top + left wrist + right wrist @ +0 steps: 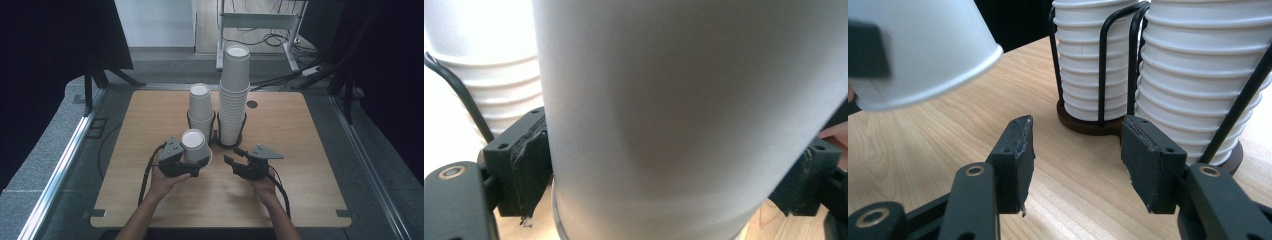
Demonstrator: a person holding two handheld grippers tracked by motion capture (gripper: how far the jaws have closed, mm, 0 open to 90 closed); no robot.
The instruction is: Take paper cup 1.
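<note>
My left gripper [186, 162], just left of centre in the high view, is clamped on a white paper cup [195, 146] held upside down; the cup's wall sits between both pads in the left gripper view. My right gripper [234, 161], lower centre, has its jaws apart with nothing between them. Above stand a short cup stack [201, 109] and a tall cup stack [234, 97] in wire holders on the wooden table [300, 170].
</note>
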